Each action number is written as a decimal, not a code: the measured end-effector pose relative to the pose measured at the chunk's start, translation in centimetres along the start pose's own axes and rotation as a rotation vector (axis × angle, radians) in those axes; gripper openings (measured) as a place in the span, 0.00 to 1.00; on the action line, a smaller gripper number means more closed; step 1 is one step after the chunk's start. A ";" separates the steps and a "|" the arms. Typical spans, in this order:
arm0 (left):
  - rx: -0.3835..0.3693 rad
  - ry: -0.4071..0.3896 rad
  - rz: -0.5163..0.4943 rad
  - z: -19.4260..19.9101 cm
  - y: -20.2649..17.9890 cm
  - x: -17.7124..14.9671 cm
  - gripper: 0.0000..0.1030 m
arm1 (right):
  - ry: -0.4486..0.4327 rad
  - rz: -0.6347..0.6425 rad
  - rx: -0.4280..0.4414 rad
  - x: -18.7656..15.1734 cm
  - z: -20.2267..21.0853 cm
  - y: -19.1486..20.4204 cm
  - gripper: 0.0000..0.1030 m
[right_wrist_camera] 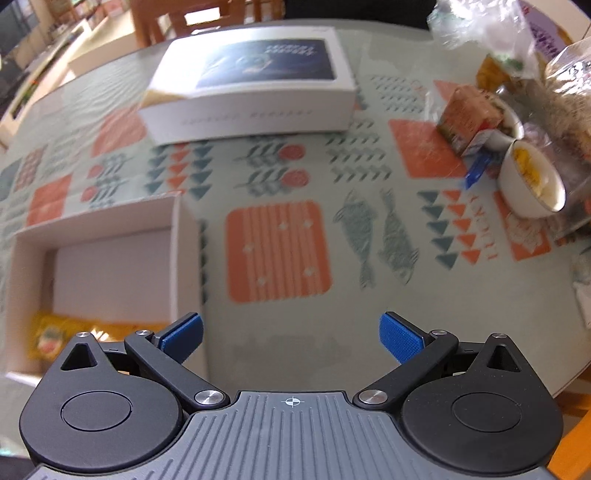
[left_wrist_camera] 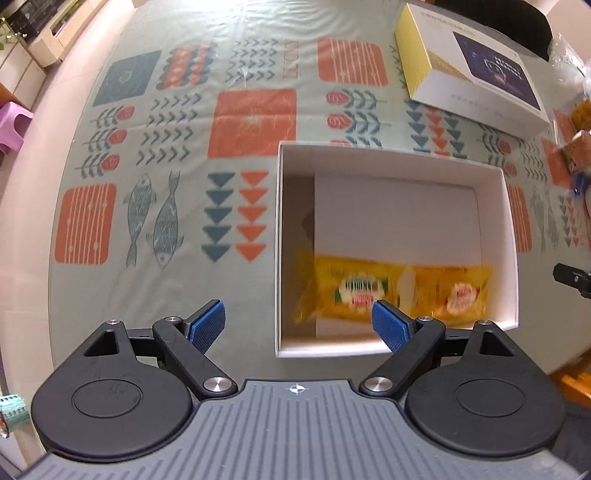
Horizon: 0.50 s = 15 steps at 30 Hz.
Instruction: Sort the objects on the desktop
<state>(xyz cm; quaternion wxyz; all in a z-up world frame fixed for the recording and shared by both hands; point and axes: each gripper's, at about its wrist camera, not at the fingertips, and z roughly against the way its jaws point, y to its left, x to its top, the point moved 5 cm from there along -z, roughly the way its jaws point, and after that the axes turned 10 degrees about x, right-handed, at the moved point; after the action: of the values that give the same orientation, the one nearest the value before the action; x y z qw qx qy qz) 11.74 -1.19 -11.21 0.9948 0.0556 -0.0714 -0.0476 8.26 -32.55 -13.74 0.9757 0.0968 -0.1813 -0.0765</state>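
Note:
An open white box [left_wrist_camera: 508,236] lies on the patterned tablecloth. A yellow snack packet [left_wrist_camera: 391,291] lies inside it along the near wall. My left gripper [left_wrist_camera: 299,326] is open and empty, held above the box's near left corner. In the right wrist view the same box [right_wrist_camera: 179,254] sits at lower left with the packet [right_wrist_camera: 55,338] in it. My right gripper [right_wrist_camera: 291,336] is open and empty, above bare tablecloth just right of the box. A small orange carton [right_wrist_camera: 467,118] and a white bowl [right_wrist_camera: 532,184] with yellow food stand at the far right.
A closed white and yellow box [left_wrist_camera: 469,70] with a dark picture lies at the back; it shows in the right wrist view [right_wrist_camera: 255,88] too. Clear plastic bags [right_wrist_camera: 517,33] crowd the far right corner. The table's round edge [left_wrist_camera: 22,206] runs along the left.

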 end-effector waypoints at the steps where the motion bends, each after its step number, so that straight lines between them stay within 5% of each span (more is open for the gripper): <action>1: -0.001 0.003 0.000 0.1 0.0 -0.4 1.00 | 0.009 0.003 -0.002 -0.2 0.1 0.2 1.00; 15: -0.016 -0.020 0.030 0.3 -0.6 0.1 1.00 | 0.094 0.004 -0.015 -1.7 0.2 1.1 1.00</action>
<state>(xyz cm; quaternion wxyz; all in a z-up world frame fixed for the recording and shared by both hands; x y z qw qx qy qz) 11.71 -1.81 -10.94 0.9950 0.0461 -0.0817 -0.0335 6.73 -31.19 -13.94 0.9839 0.0926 -0.1351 -0.0711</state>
